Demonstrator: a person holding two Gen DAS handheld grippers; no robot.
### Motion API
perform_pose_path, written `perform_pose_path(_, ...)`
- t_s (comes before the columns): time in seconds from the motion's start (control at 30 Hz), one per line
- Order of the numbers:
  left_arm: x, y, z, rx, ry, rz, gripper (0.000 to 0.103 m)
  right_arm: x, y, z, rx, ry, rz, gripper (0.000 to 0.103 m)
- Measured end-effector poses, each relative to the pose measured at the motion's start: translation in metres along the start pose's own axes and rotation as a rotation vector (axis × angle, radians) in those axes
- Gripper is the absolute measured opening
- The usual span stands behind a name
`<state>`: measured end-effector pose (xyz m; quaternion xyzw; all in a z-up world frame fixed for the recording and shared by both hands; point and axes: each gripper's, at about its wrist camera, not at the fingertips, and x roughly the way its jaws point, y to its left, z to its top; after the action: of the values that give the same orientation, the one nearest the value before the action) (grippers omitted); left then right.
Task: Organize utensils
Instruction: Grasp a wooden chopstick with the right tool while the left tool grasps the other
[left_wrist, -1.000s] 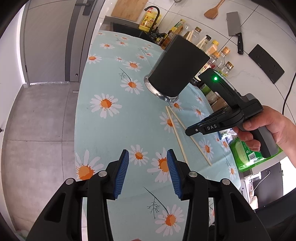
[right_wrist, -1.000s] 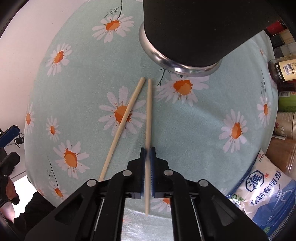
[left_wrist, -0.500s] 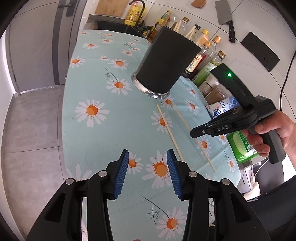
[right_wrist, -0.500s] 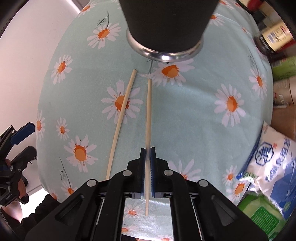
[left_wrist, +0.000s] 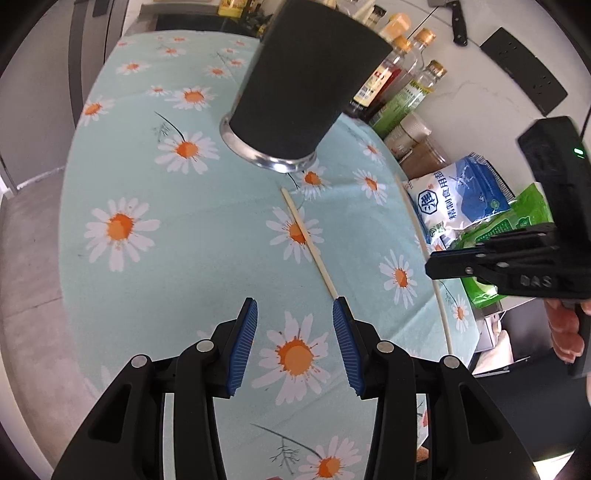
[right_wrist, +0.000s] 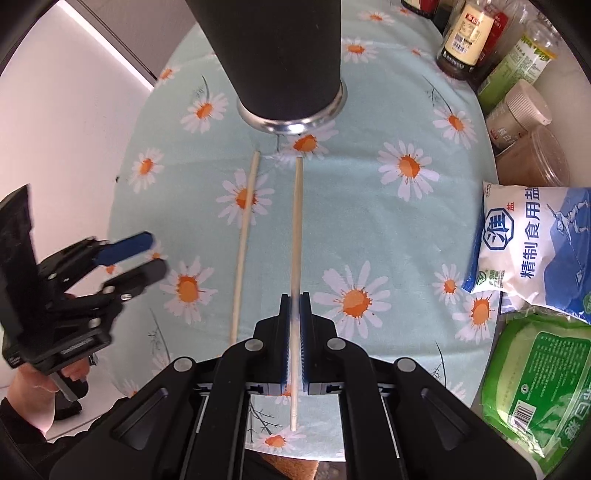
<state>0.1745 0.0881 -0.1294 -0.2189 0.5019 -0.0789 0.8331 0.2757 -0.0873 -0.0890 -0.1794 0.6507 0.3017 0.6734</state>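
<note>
Right hand-held gripper (right_wrist: 291, 310), bottom centre of the right wrist view: clenched on one chopstick (right_wrist: 295, 236), gripped well back along its length, with a short tail sticking out behind the pads. The long free end points toward the black holder (right_wrist: 284, 55) at top centre, probably so the tip can be steered into the holder's mouth; the mouth itself is out of frame.

Second chopstick (right_wrist: 244, 243) lies flat on the daisy-print surface (right_wrist: 369, 229), just left of the held one and roughly parallel, its far end near the holder's steel base.

Left hand-held gripper (left_wrist: 293, 345), bottom centre of the left wrist view: released, blue pads apart, nothing between them. The near end of the lying chopstick sits just beyond its right pad. Likely lining up for that pickup.

Room: open cloth across the left and middle of both views. Right edge is crowded with a salt bag (right_wrist: 532, 243), a green packet (right_wrist: 535, 384) and bottles (right_wrist: 469, 37) beside the holder, so a swing to the right risks a knock. The surface edge runs close below both grippers.
</note>
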Motion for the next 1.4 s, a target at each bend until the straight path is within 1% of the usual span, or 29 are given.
perform_pose_path(0.03,0.003,-0.001,0.002,-0.003,0.008,0.003,0.041,-0.005,-0.001,-0.003,-0.004,-0.028,0.017,0.006)
perform_pose_path(0.1,0.011,-0.005,0.006,-0.008,0.03,0.007,0.041,-0.018,-0.004,-0.009,-0.009,-0.056,0.053,0.006)
perform_pose_path(0.27,0.031,-0.011,0.014,-0.054,0.068,0.078,0.041,-0.024,0.005,-0.013,-0.04,-0.108,0.101,0.006)
perform_pose_path(0.43,0.045,-0.026,0.02,-0.059,0.104,0.156,0.039,-0.043,-0.009,-0.023,-0.063,-0.162,0.148,0.006)
perform_pose_path(0.57,0.057,-0.042,0.025,-0.048,0.139,0.249,0.039,-0.043,-0.019,-0.024,-0.078,-0.19,0.168,0.006)
perform_pose_path(0.67,0.068,-0.05,0.027,-0.055,0.176,0.321,0.039,-0.045,-0.029,-0.026,-0.08,-0.205,0.206,0.006)
perform_pose_path(0.73,0.073,-0.057,0.027,-0.049,0.183,0.375,0.039,-0.046,-0.034,-0.028,-0.089,-0.217,0.221,0.006)
perform_pose_path(0.83,0.078,-0.061,0.029,-0.058,0.19,0.427,0.039,-0.051,-0.043,-0.032,-0.104,-0.235,0.255,0.006)
perform_pose_path(0.9,0.081,-0.063,0.031,-0.076,0.196,0.469,0.034,-0.055,-0.047,-0.036,-0.125,-0.249,0.263,0.006)
perform_pose_path(1.0,0.085,-0.065,0.033,-0.092,0.198,0.513,0.028,-0.063,-0.053,-0.041,-0.148,-0.275,0.271,0.006)
perform_pose_path(1.03,0.086,-0.066,0.034,-0.098,0.196,0.516,0.026,-0.065,-0.054,-0.043,-0.159,-0.282,0.273,0.006)
perform_pose_path(1.1,0.09,-0.069,0.036,-0.116,0.194,0.523,0.02,-0.068,-0.057,-0.045,-0.172,-0.291,0.285,0.006)
perform_pose_path(1.13,0.091,-0.071,0.037,-0.123,0.194,0.53,0.019,-0.068,-0.059,-0.046,-0.177,-0.291,0.299,0.006)
perform_pose_path(1.2,0.093,-0.073,0.038,-0.136,0.196,0.537,0.009,-0.067,-0.063,-0.045,-0.178,-0.29,0.322,0.006)
perform_pose_path(1.27,0.095,-0.075,0.04,-0.146,0.198,0.546,0.005,-0.066,-0.066,-0.046,-0.186,-0.286,0.338,0.006)
perform_pose_path(1.4,0.097,-0.081,0.039,-0.171,0.194,0.553,0.004,-0.065,-0.071,-0.045,-0.198,-0.276,0.357,0.006)
